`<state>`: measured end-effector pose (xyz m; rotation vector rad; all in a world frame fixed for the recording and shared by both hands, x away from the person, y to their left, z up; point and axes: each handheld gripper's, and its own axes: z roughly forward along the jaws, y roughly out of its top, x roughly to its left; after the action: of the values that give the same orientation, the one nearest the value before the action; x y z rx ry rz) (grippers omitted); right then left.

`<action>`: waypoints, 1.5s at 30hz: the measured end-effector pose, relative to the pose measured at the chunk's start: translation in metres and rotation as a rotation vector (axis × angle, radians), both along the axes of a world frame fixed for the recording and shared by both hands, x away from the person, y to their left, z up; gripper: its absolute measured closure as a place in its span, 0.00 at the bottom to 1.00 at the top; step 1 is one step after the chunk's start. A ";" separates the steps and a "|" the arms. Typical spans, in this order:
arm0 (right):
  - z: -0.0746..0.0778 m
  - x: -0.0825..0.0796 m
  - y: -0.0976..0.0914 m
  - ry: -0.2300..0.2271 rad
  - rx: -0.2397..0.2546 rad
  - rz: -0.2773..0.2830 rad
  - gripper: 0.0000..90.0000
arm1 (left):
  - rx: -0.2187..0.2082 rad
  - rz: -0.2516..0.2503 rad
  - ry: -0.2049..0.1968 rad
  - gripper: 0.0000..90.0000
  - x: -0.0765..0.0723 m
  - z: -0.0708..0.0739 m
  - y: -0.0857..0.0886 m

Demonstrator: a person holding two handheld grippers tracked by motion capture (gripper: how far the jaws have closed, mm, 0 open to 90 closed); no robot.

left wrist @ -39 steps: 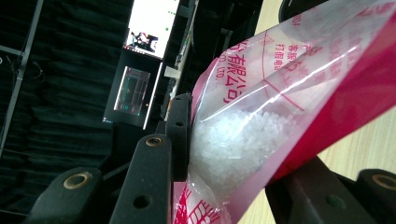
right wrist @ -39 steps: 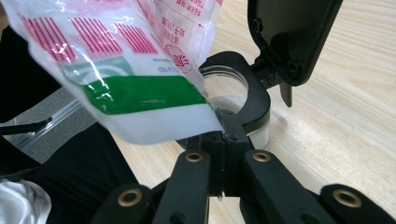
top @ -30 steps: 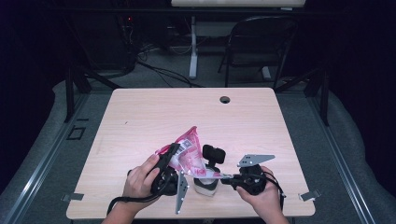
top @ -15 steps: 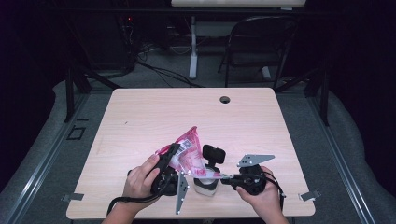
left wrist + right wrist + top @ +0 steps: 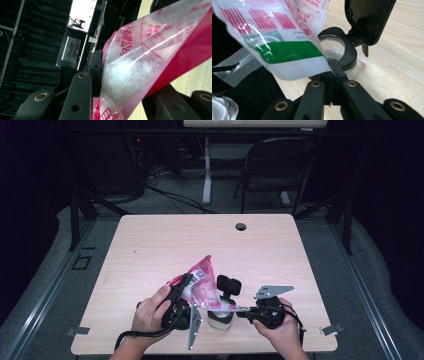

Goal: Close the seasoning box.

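Observation:
A pink and clear plastic bag (image 5: 201, 279) of white granules (image 5: 125, 75) is held tilted over a small white jar (image 5: 220, 320) near the table's front edge. The jar's black flip lid (image 5: 229, 285) stands up, open. My left gripper (image 5: 186, 287) is shut on the bag (image 5: 150, 45), its pads pressing both sides. My right gripper (image 5: 236, 309) is shut on the bag's lower corner (image 5: 322, 66), right above the jar's mouth (image 5: 337, 48). In the right gripper view the lid (image 5: 368, 20) rises behind the jar, and the bag (image 5: 279, 37) hangs to the left.
The light wooden table (image 5: 200, 240) has a round cable hole (image 5: 241, 226) near its far edge. A folding chair (image 5: 280, 165) and cables sit on the floor beyond. A lit monitor (image 5: 80, 15) glows in the dark background.

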<state>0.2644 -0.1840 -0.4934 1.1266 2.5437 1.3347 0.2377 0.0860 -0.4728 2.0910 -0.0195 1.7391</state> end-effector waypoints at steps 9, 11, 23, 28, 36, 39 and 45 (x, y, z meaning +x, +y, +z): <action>-0.001 0.000 0.000 0.001 0.001 -0.003 1.00 | 0.005 -0.003 -0.006 0.78 0.000 0.001 0.000; -0.001 0.000 0.000 0.001 0.002 -0.004 1.00 | 0.006 -0.002 -0.007 0.78 0.000 0.001 0.000; -0.001 0.000 0.000 0.002 0.003 -0.006 1.00 | 0.005 -0.004 -0.006 0.78 -0.001 0.001 0.000; -0.001 0.000 0.000 0.002 -0.001 -0.004 1.00 | 0.003 -0.008 -0.006 0.78 -0.001 0.001 -0.001; -0.002 0.000 0.000 0.004 0.005 -0.008 1.00 | 0.003 -0.006 -0.003 0.78 -0.003 0.001 -0.001; -0.002 0.001 0.000 0.005 0.005 -0.010 1.00 | 0.005 -0.012 -0.010 0.78 -0.003 0.001 -0.001; -0.002 0.001 0.000 0.005 0.005 -0.011 1.00 | 0.007 -0.010 -0.008 0.78 -0.003 0.002 -0.002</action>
<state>0.2650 -0.1844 -0.4957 1.1443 2.5354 1.3380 0.2346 0.0843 -0.4711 2.0851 -0.0388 1.7442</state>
